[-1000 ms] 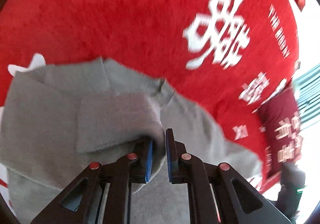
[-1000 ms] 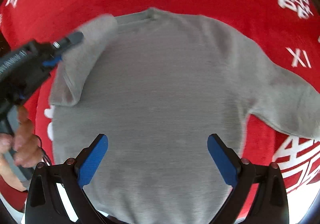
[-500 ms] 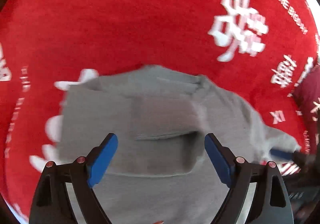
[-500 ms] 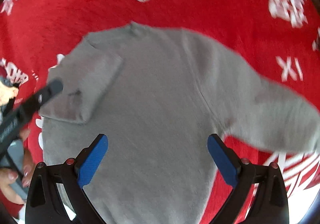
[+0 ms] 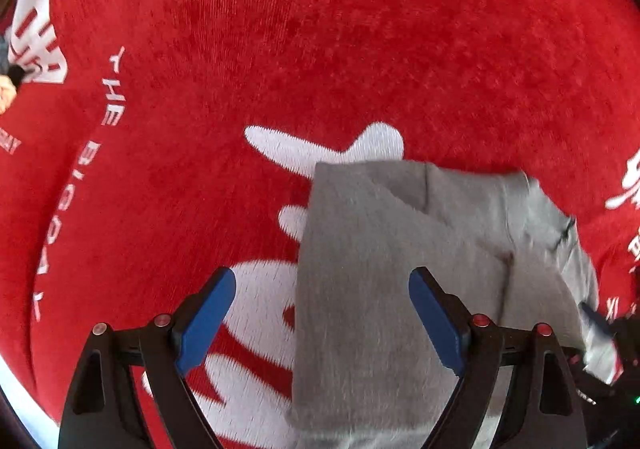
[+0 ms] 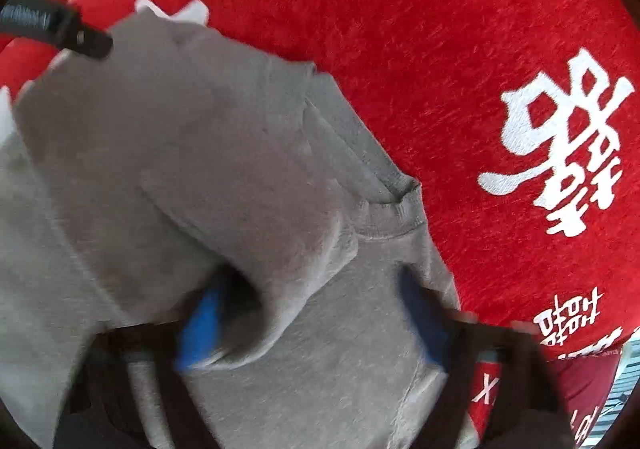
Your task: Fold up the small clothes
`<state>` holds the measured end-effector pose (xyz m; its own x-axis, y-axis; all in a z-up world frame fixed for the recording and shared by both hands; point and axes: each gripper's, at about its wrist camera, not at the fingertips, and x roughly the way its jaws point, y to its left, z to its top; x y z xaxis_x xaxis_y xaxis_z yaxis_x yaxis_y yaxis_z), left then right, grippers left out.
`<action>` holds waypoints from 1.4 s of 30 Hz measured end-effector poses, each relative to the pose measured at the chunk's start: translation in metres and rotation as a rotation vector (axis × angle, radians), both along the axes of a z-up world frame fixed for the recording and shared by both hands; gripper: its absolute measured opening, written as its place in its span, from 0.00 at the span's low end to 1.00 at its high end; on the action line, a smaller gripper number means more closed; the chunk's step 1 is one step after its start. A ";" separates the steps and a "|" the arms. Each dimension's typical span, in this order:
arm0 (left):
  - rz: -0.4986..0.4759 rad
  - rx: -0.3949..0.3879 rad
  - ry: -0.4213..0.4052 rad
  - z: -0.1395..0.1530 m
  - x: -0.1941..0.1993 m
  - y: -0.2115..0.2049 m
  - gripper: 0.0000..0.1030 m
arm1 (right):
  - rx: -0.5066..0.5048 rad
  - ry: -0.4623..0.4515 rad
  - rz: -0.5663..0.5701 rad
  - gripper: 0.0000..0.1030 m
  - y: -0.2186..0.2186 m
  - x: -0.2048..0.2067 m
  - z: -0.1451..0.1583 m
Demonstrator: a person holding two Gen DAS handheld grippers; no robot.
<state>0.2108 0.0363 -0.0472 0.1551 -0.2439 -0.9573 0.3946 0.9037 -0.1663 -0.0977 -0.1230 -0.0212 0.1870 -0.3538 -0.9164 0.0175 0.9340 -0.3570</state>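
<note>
Grey knit sweater lies flat on the red plush surface with white lettering, its side edge running between the left gripper fingers, which stand wide apart and hold nothing. Ahead of the blurred right gripper, also spread, 1 sleeve lies folded across the chest; whether those fingers pinch cloth I cannot tell. Judging from this, the body folds remain.
</note>
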 end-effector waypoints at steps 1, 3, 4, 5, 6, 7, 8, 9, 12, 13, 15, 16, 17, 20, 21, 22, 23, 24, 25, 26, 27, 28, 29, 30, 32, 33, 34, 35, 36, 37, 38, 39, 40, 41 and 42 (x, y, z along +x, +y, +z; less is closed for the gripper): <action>0.001 -0.008 0.008 -0.002 0.004 0.000 0.86 | 0.105 -0.041 -0.095 0.30 -0.021 -0.005 0.007; 0.001 -0.011 0.018 -0.005 0.010 -0.001 0.86 | 0.311 -0.151 -0.293 0.30 -0.061 -0.021 0.019; 0.001 -0.013 0.027 -0.007 0.013 0.000 0.86 | 0.440 -0.217 -0.431 0.31 -0.089 -0.036 0.022; 0.006 -0.019 0.044 -0.011 0.017 0.001 0.86 | 0.541 -0.267 -0.572 0.37 -0.114 -0.055 0.020; 0.013 -0.024 0.062 -0.014 0.020 0.003 0.86 | 0.609 -0.283 -0.676 0.43 -0.132 -0.071 0.013; 0.020 -0.030 0.077 -0.017 0.023 0.004 0.86 | 0.650 -0.285 -0.728 0.55 -0.140 -0.081 0.009; 0.029 -0.036 0.088 -0.020 0.026 0.006 0.86 | 0.702 -0.286 -0.785 0.63 -0.148 -0.092 0.002; 0.033 -0.035 0.089 -0.022 0.027 0.006 0.86 | 0.786 -0.294 -0.870 0.64 -0.159 -0.110 -0.008; 0.036 -0.020 0.072 -0.024 0.030 0.006 0.70 | 0.862 -0.350 -0.953 0.64 -0.168 -0.133 -0.013; 0.032 -0.018 0.067 -0.024 0.030 0.006 0.65 | 0.870 -0.356 -0.969 0.64 -0.169 -0.135 -0.013; 0.012 -0.029 0.067 -0.020 0.027 -0.001 0.33 | 0.901 -0.375 -1.012 0.64 -0.172 -0.140 -0.017; -0.001 -0.034 0.072 -0.019 0.027 -0.004 0.28 | 0.911 -0.383 -1.030 0.63 -0.174 -0.140 -0.018; -0.007 -0.021 0.063 -0.017 0.027 -0.005 0.25 | 0.907 -0.380 -1.036 0.52 -0.175 -0.137 -0.019; 0.001 0.008 0.009 -0.010 0.031 -0.003 0.13 | 0.876 -0.344 -1.008 0.08 -0.176 -0.123 -0.020; 0.010 0.011 -0.003 -0.008 0.033 -0.002 0.13 | 0.882 -0.355 -0.989 0.08 -0.177 -0.120 -0.015; 0.019 0.017 -0.015 -0.007 0.037 0.002 0.13 | 0.889 -0.385 -0.936 0.08 -0.176 -0.113 -0.005; 0.029 0.026 -0.019 -0.009 0.042 0.008 0.13 | 0.886 -0.401 -0.901 0.08 -0.175 -0.108 0.001; 0.041 0.038 -0.016 -0.012 0.047 0.015 0.13 | 0.878 -0.410 -0.861 0.08 -0.174 -0.101 0.006; 0.051 0.049 -0.012 -0.014 0.051 0.021 0.13 | 0.872 -0.408 -0.841 0.08 -0.174 -0.099 0.006; 0.061 0.055 -0.008 -0.015 0.054 0.028 0.13 | 0.867 -0.402 -0.838 0.08 -0.174 -0.100 0.002; 0.073 0.051 -0.002 -0.014 0.056 0.037 0.13 | 0.856 -0.386 -0.838 0.08 -0.175 -0.097 -0.004; 0.086 0.043 0.009 -0.012 0.057 0.043 0.13 | 0.846 -0.346 -0.860 0.11 -0.177 -0.100 -0.017; 0.096 0.020 0.019 -0.009 0.057 0.050 0.13 | 0.840 -0.330 -0.873 0.12 -0.176 -0.101 -0.021; 0.085 -0.009 0.030 -0.004 0.055 0.055 0.16 | 0.830 -0.290 -0.911 0.13 -0.178 -0.109 -0.029; 0.044 -0.045 0.048 0.002 0.055 0.061 0.53 | 0.852 -0.316 -0.927 0.27 -0.180 -0.123 -0.025; 0.030 -0.066 0.047 0.007 0.055 0.064 0.72 | 0.847 -0.315 -0.928 0.35 -0.179 -0.125 -0.023; 0.023 -0.084 0.038 0.009 0.055 0.063 0.72 | 0.843 -0.316 -0.922 0.48 -0.176 -0.132 -0.017; 0.005 -0.118 0.042 0.012 0.056 0.062 0.72 | 0.844 -0.315 -0.915 0.51 -0.173 -0.138 -0.013; -0.005 -0.139 0.060 0.012 0.058 0.061 0.72 | 0.846 -0.314 -0.909 0.51 -0.170 -0.142 -0.010; -0.006 -0.153 0.078 0.013 0.058 0.054 0.72 | 0.852 -0.312 -0.897 0.51 -0.163 -0.145 -0.006; -0.009 -0.164 0.100 0.009 0.062 0.050 0.72 | 0.854 -0.309 -0.884 0.51 -0.155 -0.147 -0.002; -0.011 -0.162 0.121 0.004 0.064 0.045 0.72 | 0.854 -0.308 -0.878 0.51 -0.154 -0.150 0.002; -0.015 -0.159 0.135 0.001 0.059 0.037 0.72 | 0.855 -0.305 -0.865 0.51 -0.147 -0.153 0.005; -0.025 -0.157 0.152 -0.004 0.061 0.032 0.72 | 0.858 -0.302 -0.856 0.51 -0.144 -0.156 0.008; -0.036 -0.148 0.159 -0.007 0.060 0.023 0.71 | 0.861 -0.298 -0.848 0.51 -0.141 -0.158 0.009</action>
